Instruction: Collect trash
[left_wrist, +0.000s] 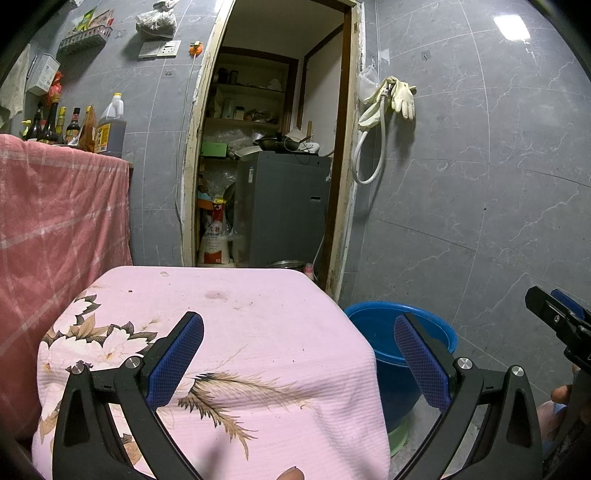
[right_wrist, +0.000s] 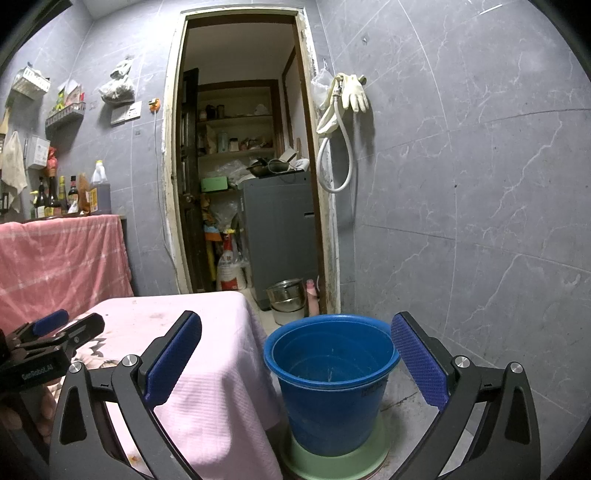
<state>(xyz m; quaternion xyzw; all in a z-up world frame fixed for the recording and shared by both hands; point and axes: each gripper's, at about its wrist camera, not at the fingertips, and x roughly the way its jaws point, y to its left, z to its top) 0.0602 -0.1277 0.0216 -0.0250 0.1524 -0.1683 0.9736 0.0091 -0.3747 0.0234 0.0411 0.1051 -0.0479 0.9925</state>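
A blue bucket (right_wrist: 332, 384) stands on a green base on the floor, right of a small table under a pink floral cloth (left_wrist: 236, 332). My right gripper (right_wrist: 297, 360) is open and empty, held just in front of the bucket. My left gripper (left_wrist: 299, 360) is open and empty above the pink cloth; the bucket (left_wrist: 373, 328) shows at its right. Only small dark specks and stains lie on the cloth. The right gripper also shows at the right edge of the left wrist view (left_wrist: 557, 317), and the left gripper at the left edge of the right wrist view (right_wrist: 55, 332).
A taller counter under a pink checked cloth (left_wrist: 55, 221) with several bottles (left_wrist: 107, 125) stands at the left. An open doorway (right_wrist: 243, 177) behind the table leads to a storeroom with a grey appliance (right_wrist: 277, 236). A metal pot (right_wrist: 286, 299) sits on the floor. Gloves and a hose (right_wrist: 343, 110) hang on the grey tiled wall.
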